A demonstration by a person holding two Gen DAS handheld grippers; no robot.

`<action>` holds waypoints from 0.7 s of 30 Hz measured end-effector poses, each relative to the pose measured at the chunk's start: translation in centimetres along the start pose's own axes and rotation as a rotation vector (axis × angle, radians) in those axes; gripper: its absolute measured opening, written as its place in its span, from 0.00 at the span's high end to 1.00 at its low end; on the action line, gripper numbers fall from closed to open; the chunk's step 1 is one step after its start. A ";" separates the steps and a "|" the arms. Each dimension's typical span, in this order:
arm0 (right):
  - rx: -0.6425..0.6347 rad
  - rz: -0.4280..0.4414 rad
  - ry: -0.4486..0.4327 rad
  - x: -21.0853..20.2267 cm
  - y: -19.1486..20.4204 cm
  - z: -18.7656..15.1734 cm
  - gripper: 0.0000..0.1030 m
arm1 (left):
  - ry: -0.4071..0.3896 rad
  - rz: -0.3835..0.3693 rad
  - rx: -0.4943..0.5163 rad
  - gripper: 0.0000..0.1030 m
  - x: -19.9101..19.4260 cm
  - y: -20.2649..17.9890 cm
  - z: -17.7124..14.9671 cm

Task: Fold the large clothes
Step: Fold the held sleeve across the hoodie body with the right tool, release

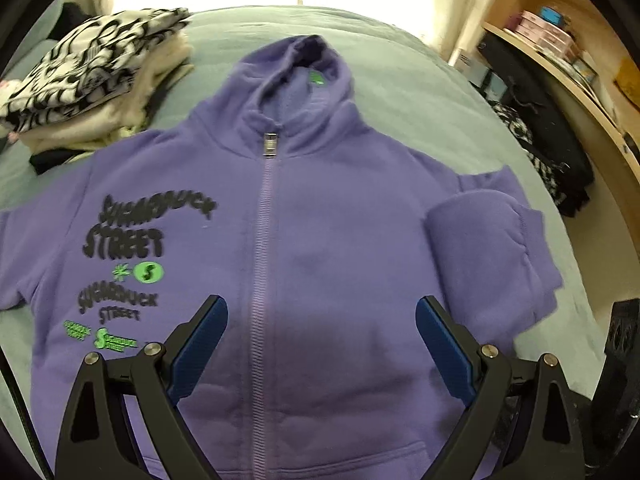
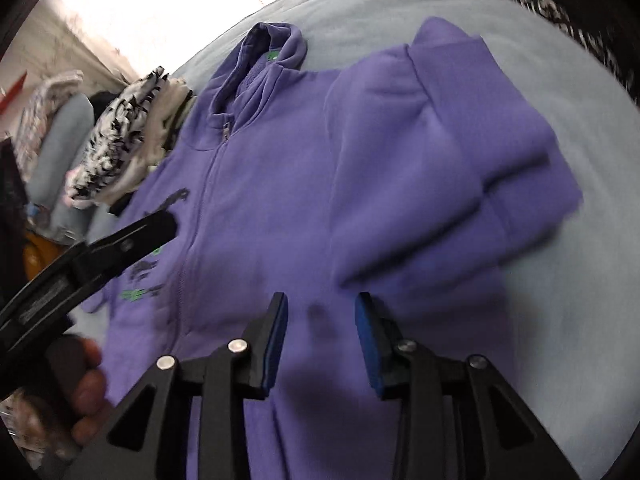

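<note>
Fingers [image 1: 200, 344] spread (both grippers) over hoodie [image 1: 328, 240], hood [image 1: 308, 64] pointing away

The purple hoodie [image 1: 320, 216] reads "SUGARBUCK STREET" twice in black on its chest; a green "S" badge between.

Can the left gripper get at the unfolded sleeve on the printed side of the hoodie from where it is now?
Probably yes. The left gripper hovers open over the purple hoodie, jaws empty. The unfolded sleeve lies flat on the bed with nothing on it.
</note>
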State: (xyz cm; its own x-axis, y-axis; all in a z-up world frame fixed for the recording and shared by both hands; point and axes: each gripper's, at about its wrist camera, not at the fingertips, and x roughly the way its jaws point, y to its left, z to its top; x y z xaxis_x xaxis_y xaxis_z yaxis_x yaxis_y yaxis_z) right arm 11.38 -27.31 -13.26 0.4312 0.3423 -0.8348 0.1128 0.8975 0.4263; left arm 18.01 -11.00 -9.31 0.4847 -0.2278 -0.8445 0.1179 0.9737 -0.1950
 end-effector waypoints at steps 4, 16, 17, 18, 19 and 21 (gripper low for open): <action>0.076 -0.007 -0.024 -2.4 -1.9 -1.9 0.66 | -0.008 -0.040 0.103 0.08 -0.2 -3.1 -0.4; 0.167 -0.245 -0.183 -8.5 -7.1 -2.3 0.66 | -0.031 -0.044 0.409 0.09 1.6 -15.5 -0.9; 0.175 -0.241 -0.192 -8.6 -7.4 -2.3 0.66 | -0.040 -0.053 0.419 0.09 1.5 -16.1 -0.7; 0.180 -0.238 -0.197 -8.8 -7.7 -2.4 0.66 | -0.049 -0.064 0.434 0.09 1.4 -16.9 -0.4; 0.185 -0.238 -0.202 -8.8 -7.9 -2.4 0.66 | -0.055 -0.065 0.454 0.08 1.5 -17.6 -0.3; 0.189 -0.247 -0.208 -8.8 -8.1 -2.6 0.66 | -0.047 -0.059 0.523 0.08 2.1 -19.2 -0.4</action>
State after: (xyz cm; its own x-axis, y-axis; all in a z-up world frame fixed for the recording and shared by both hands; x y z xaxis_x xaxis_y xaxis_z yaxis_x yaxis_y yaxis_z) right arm 4.33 -36.88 -10.28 0.5408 0.0408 -0.8402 0.3908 0.8723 0.2939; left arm 16.44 -30.17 -7.57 0.5008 -0.2941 -0.8140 0.5570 0.8294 0.0430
